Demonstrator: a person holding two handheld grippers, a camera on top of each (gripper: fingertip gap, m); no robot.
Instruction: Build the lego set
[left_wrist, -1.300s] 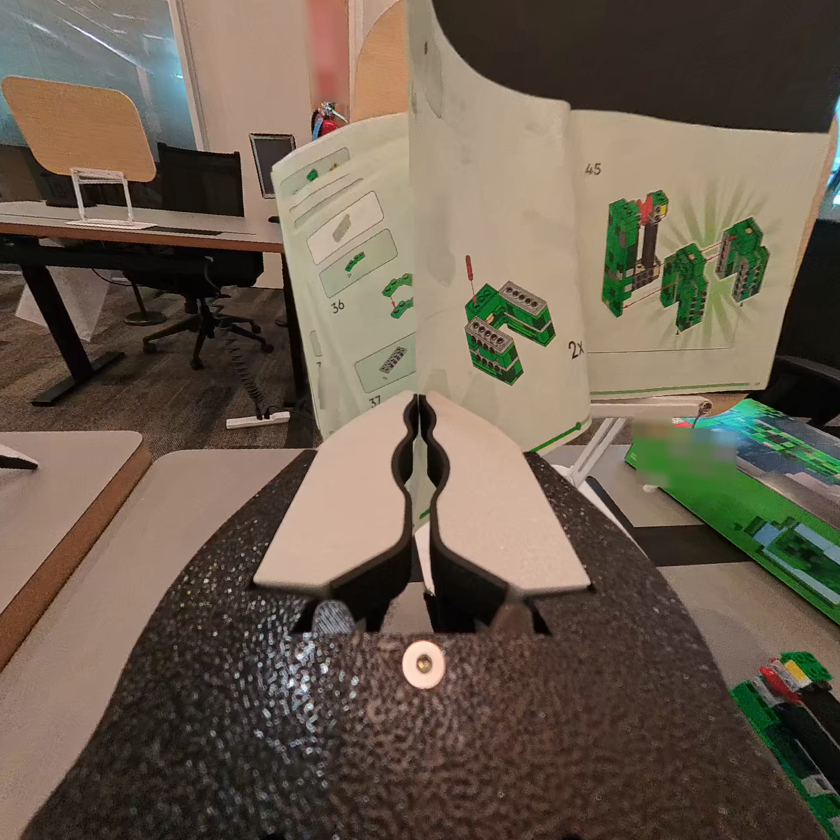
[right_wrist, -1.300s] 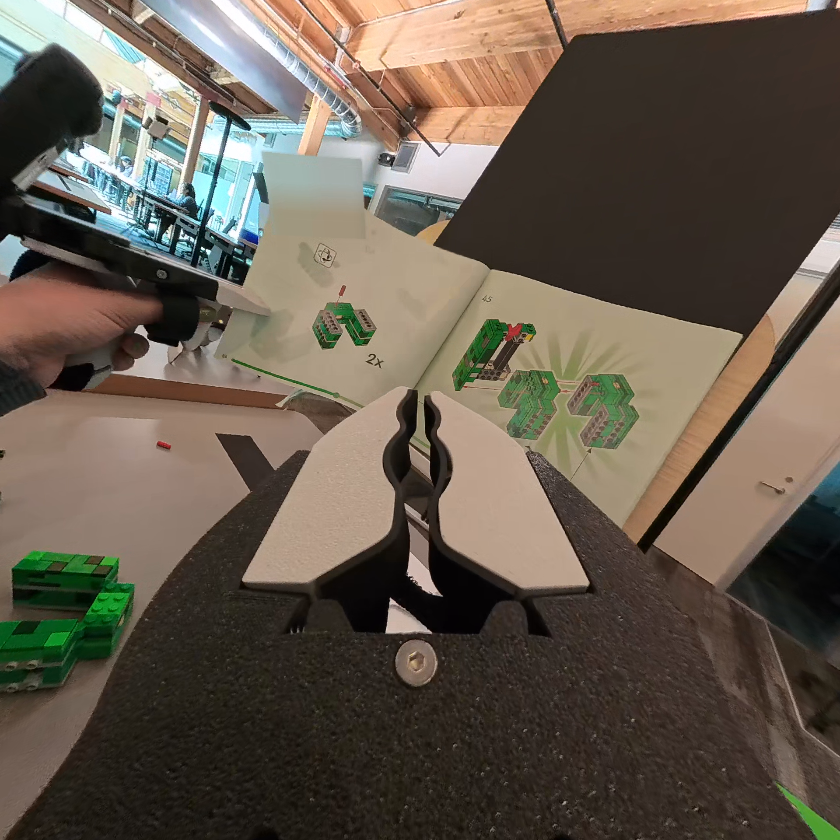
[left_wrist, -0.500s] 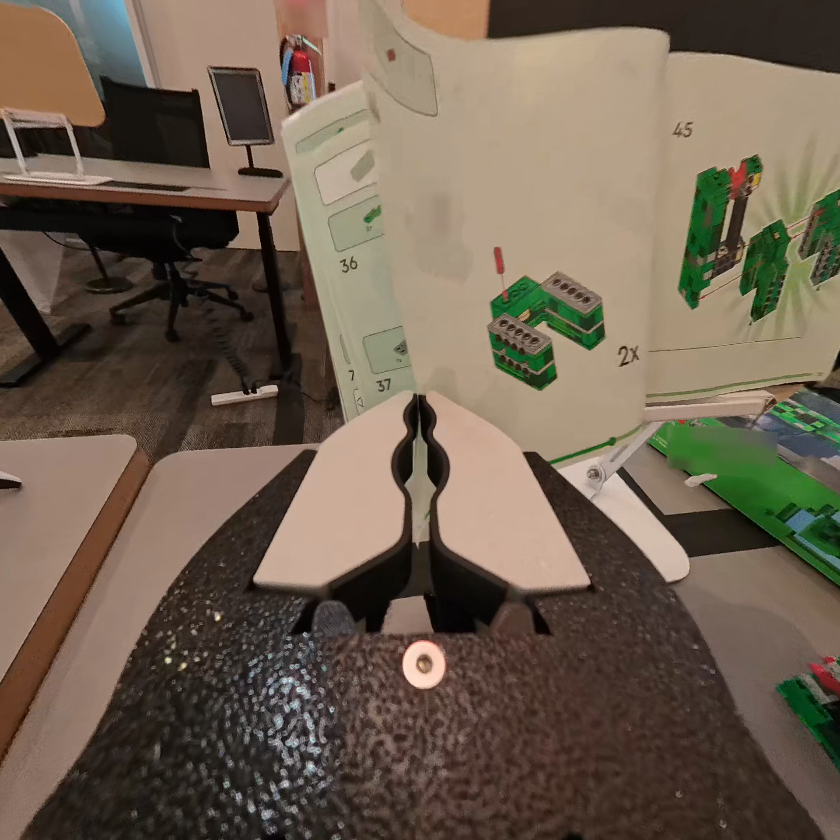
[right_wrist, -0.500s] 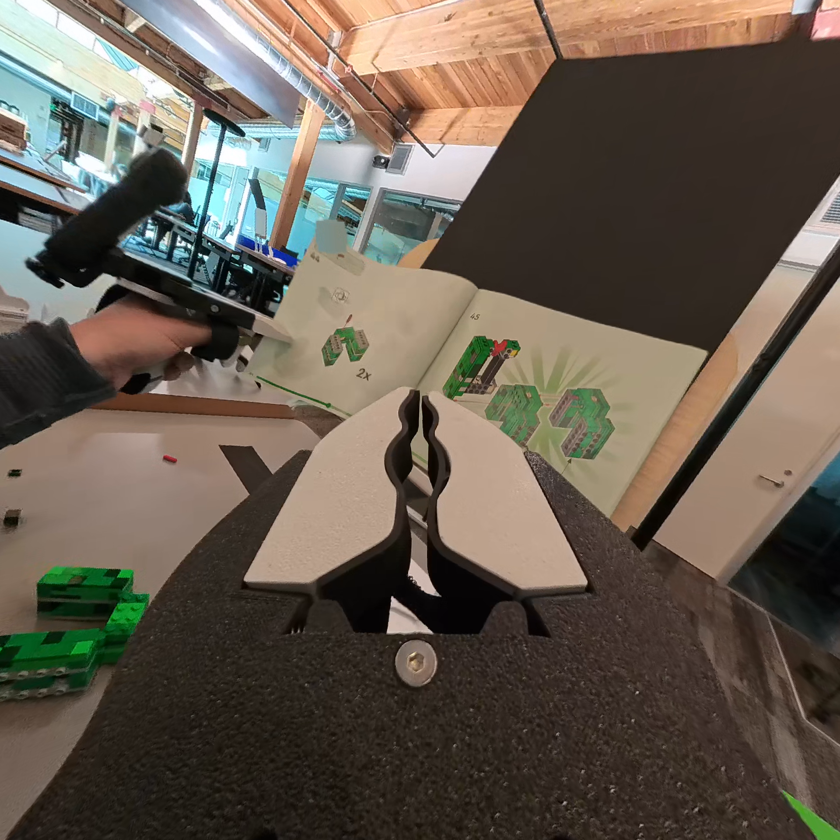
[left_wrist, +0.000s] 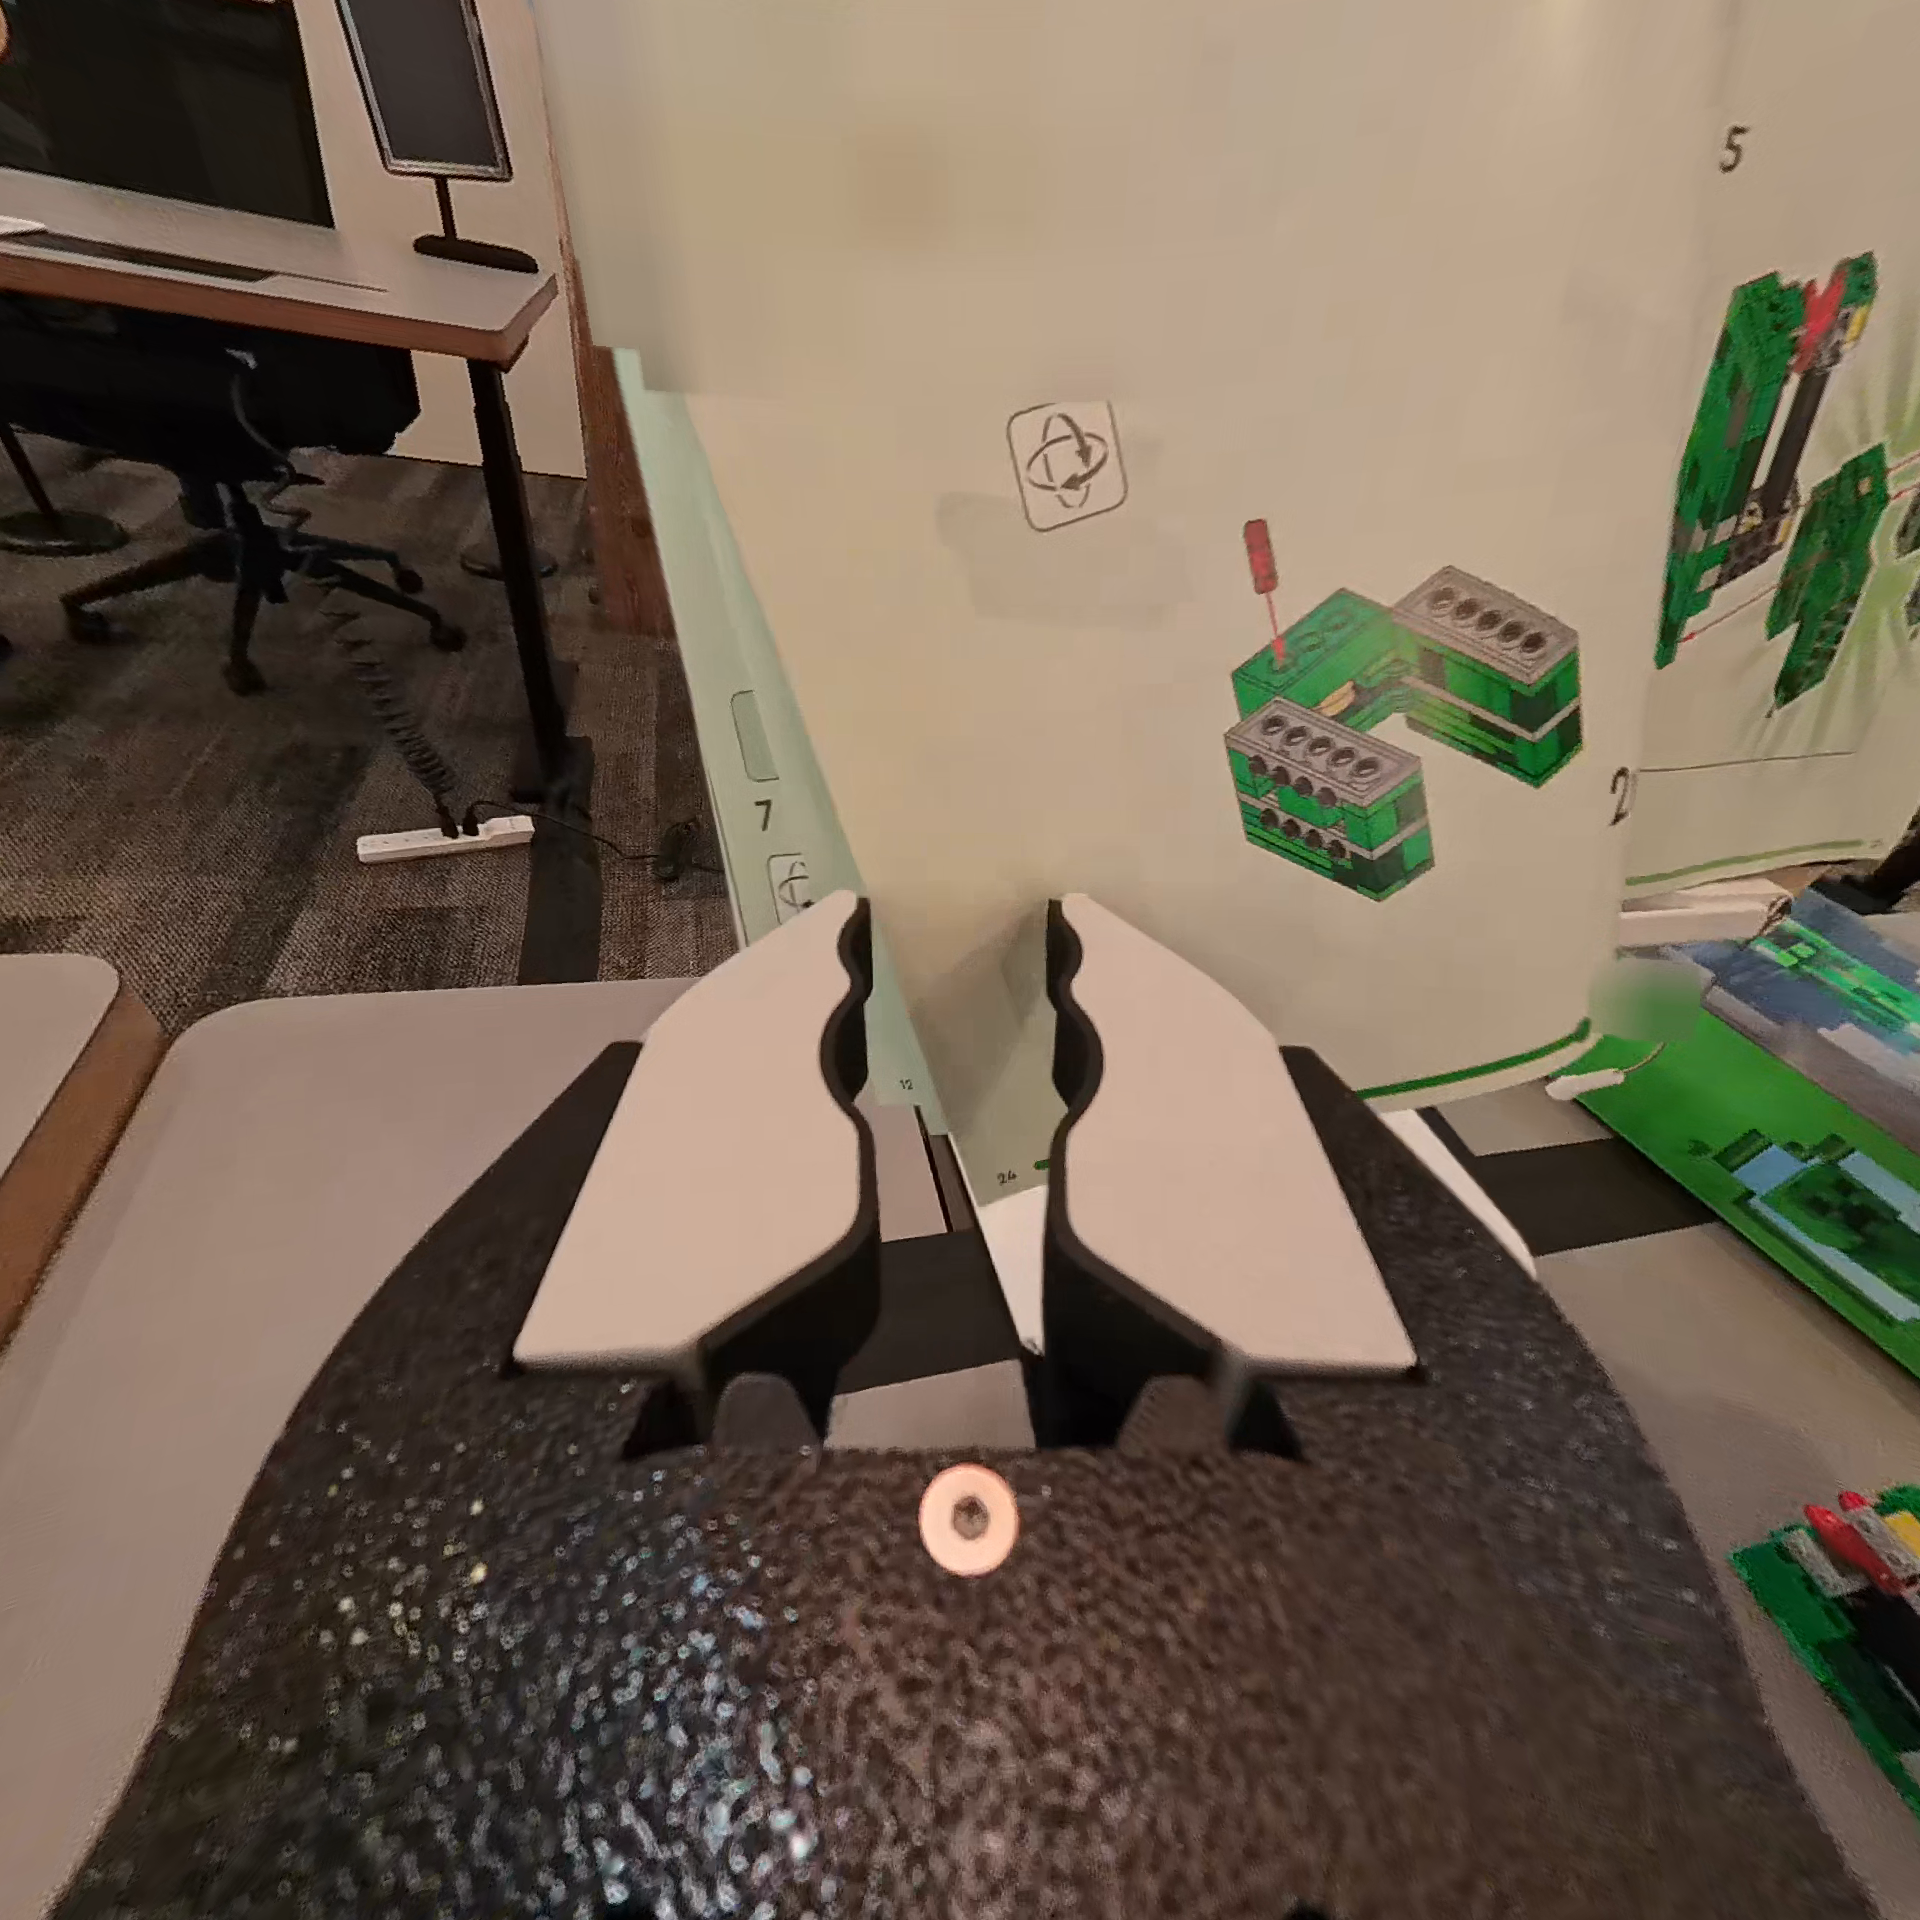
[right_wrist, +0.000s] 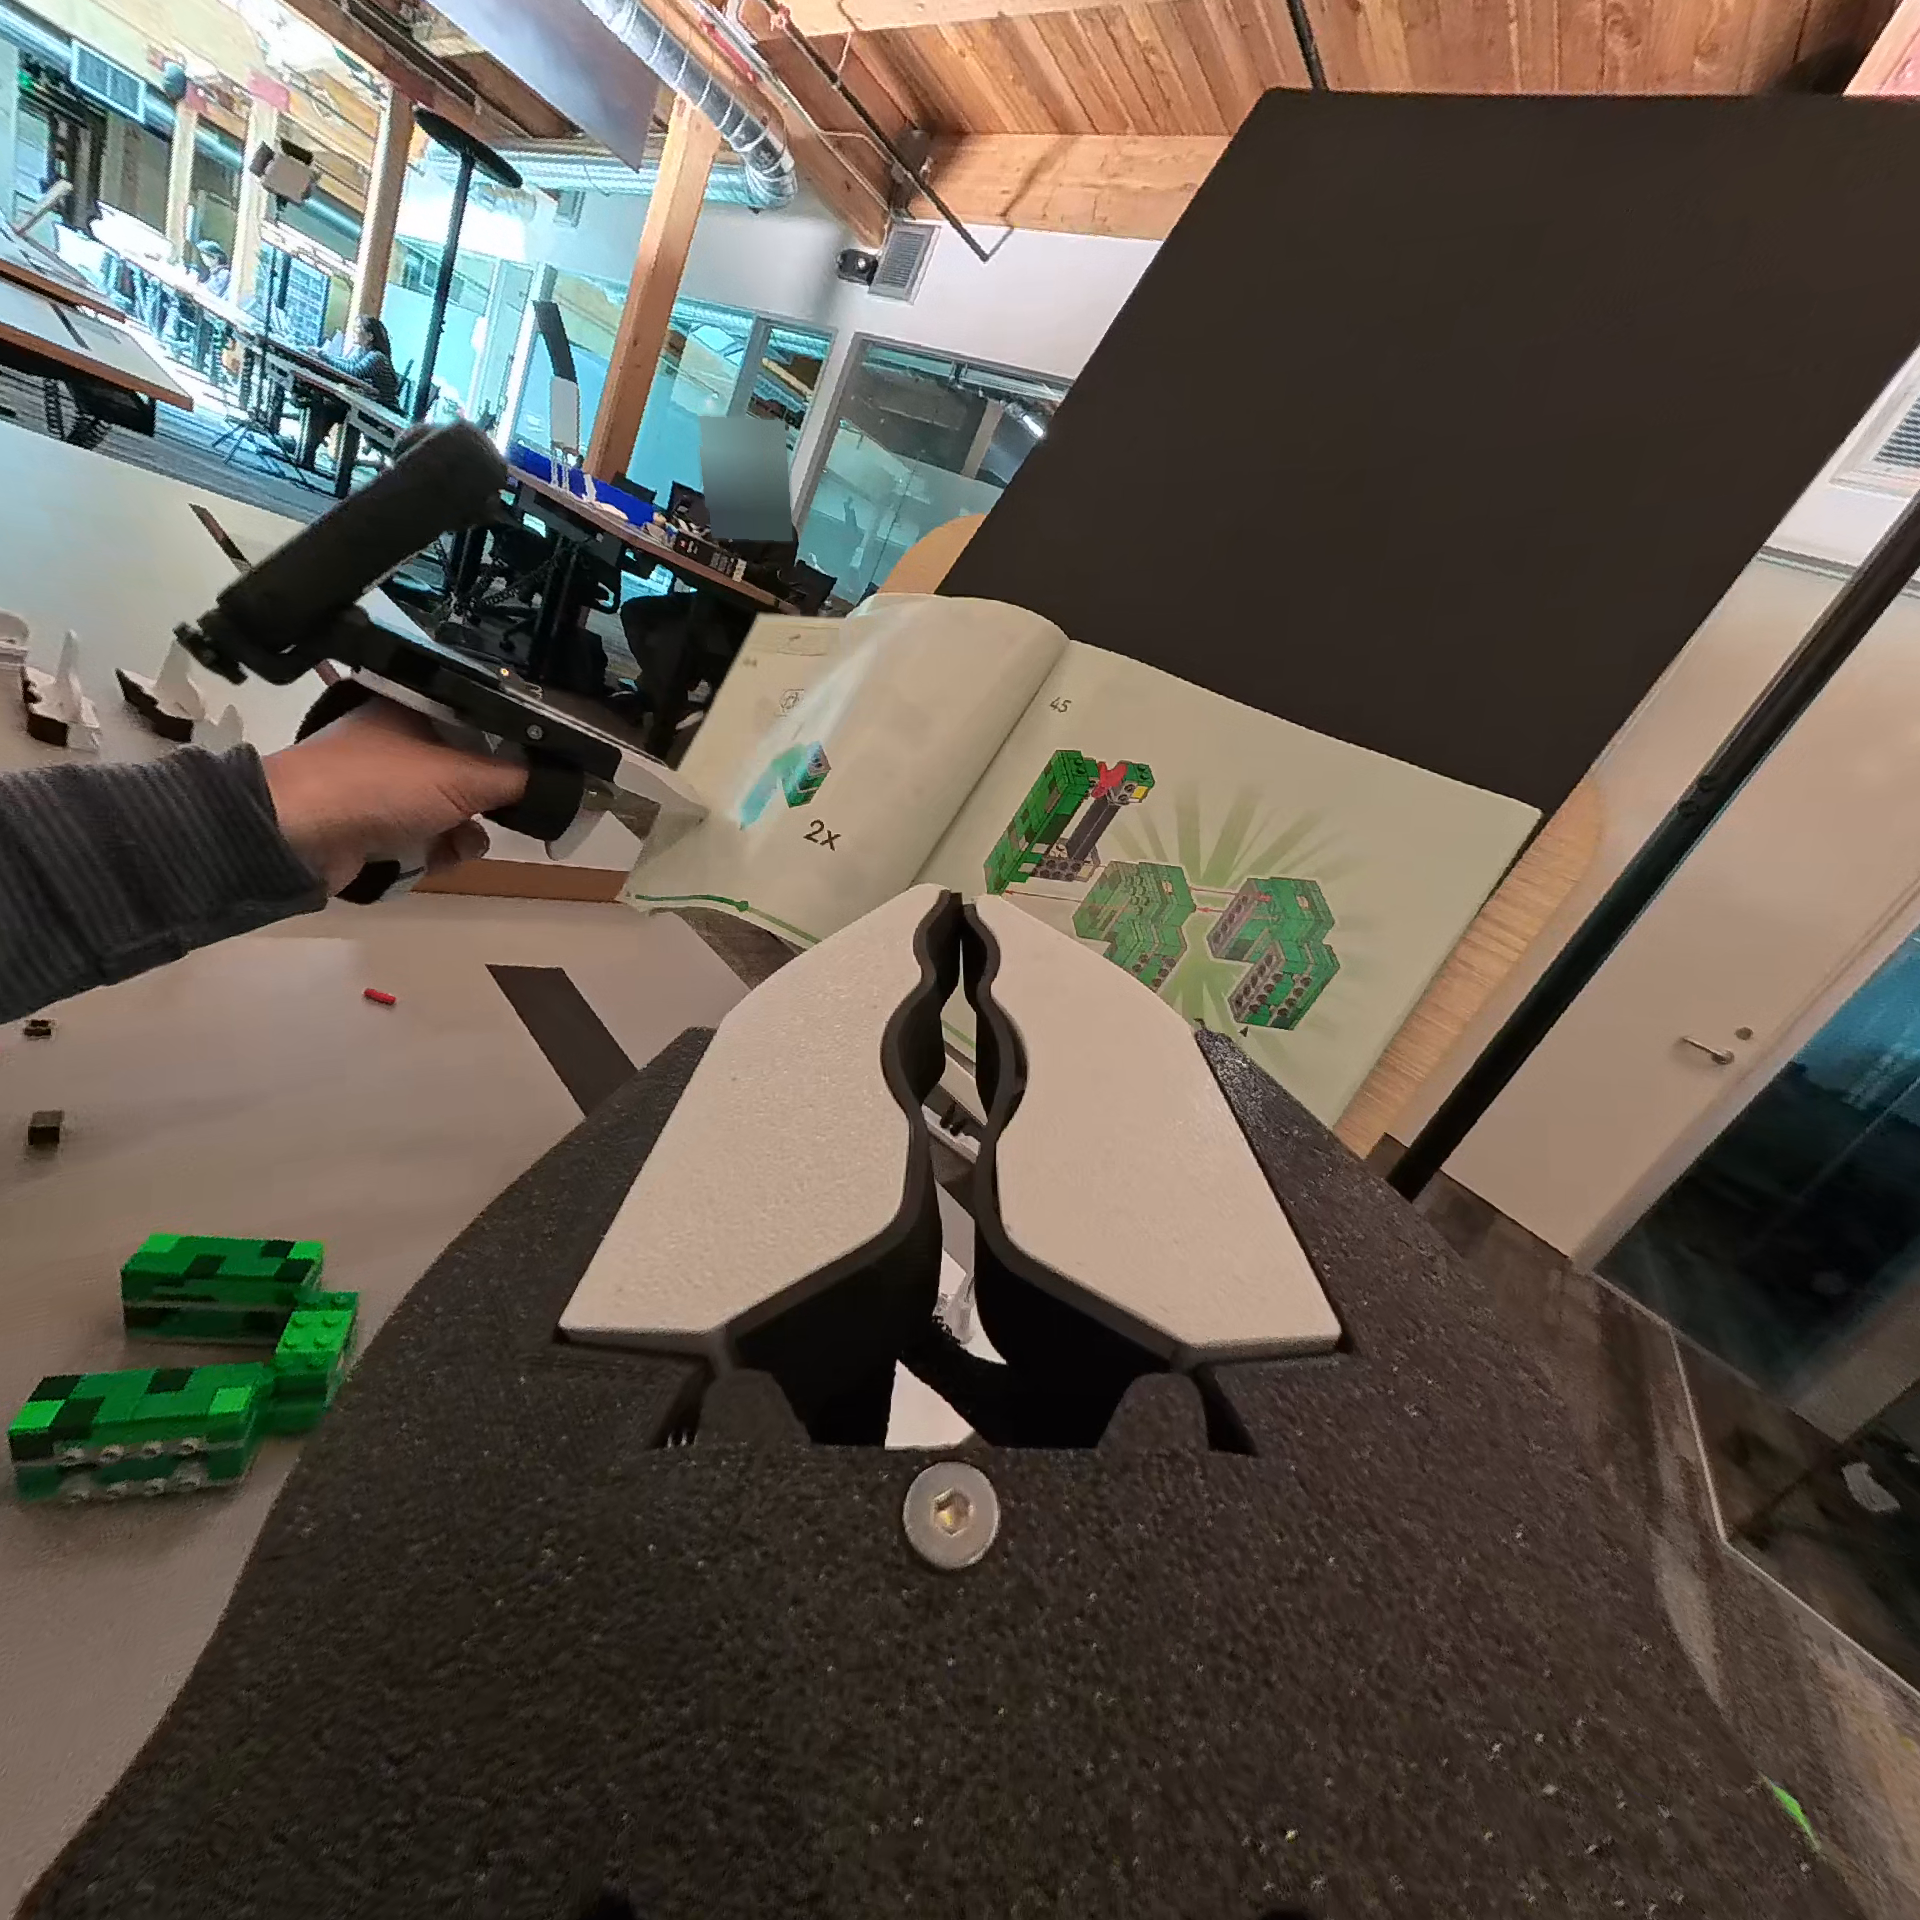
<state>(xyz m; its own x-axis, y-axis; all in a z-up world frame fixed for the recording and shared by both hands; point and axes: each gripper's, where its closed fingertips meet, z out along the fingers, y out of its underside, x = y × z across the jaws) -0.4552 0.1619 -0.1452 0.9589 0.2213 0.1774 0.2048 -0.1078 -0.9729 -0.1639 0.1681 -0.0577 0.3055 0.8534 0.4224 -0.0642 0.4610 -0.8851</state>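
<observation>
The open instruction booklet (left_wrist: 1195, 468) stands upright on a stand, showing green brick drawings; it also shows in the right wrist view (right_wrist: 1195, 831). My left gripper (left_wrist: 956, 914) is open, with the lower corners of booklet pages standing loose between its fingers. In the right wrist view a hand holds the left gripper (right_wrist: 665, 821) at the booklet's left page. My right gripper (right_wrist: 958, 906) is shut and empty, raised before the booklet. Two green brick assemblies (right_wrist: 218, 1288) (right_wrist: 135, 1423) lie on the table (right_wrist: 260, 1122) to its left.
A partly built green model (left_wrist: 1849, 1600) lies at the lower right of the left wrist view, and a green printed box (left_wrist: 1818, 1091) beside the booklet. A small red piece (right_wrist: 380, 997) and small dark pieces (right_wrist: 44, 1127) lie on the table. A black board (right_wrist: 1455, 416) stands behind the booklet. Spacing between my two grippers at the tips: around 30 centimeters.
My left gripper has opened and let go of the booklet page, which now lies flatter to the left. It has moved closer to the booklet. My right gripper stays shut.
</observation>
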